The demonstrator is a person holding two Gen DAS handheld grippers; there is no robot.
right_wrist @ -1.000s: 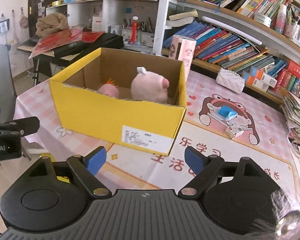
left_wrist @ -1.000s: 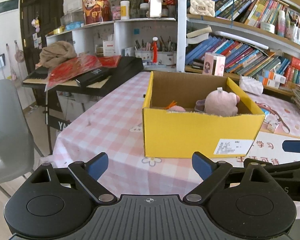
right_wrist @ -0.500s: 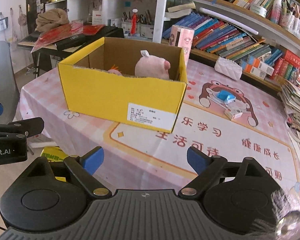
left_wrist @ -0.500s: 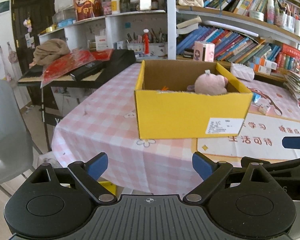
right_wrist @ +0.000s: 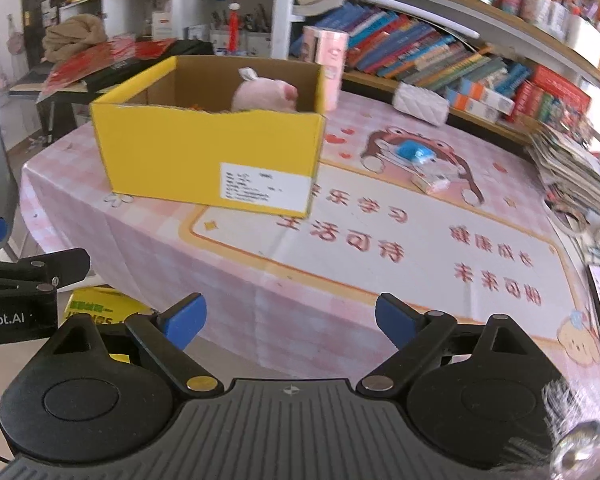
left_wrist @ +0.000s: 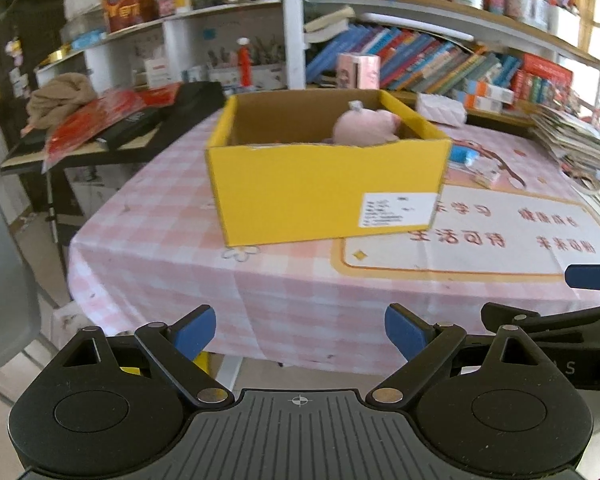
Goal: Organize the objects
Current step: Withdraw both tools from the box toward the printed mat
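Note:
A yellow cardboard box (left_wrist: 324, 192) stands on the pink checked table (left_wrist: 172, 240); it also shows in the right wrist view (right_wrist: 208, 156). A pink plush toy (left_wrist: 364, 128) lies inside it, seen too in the right wrist view (right_wrist: 264, 96). My left gripper (left_wrist: 300, 330) is open and empty, held off the table's near edge. My right gripper (right_wrist: 288, 318) is open and empty, also back from the edge. A blue item (right_wrist: 414, 152) and a small white box (right_wrist: 430, 182) lie on the mat to the right of the yellow box.
A grey chair (left_wrist: 0, 280) stands at the left. A black keyboard with red papers (left_wrist: 112, 120) sits behind the table. Bookshelves (left_wrist: 440, 56) line the back. Stacked magazines (right_wrist: 572, 168) lie at the table's right. A yellow-green carton (right_wrist: 96, 304) is on the floor.
Both grippers have pulled back and away from the yellow box, which now looks smaller and farther. Both stay open and empty.

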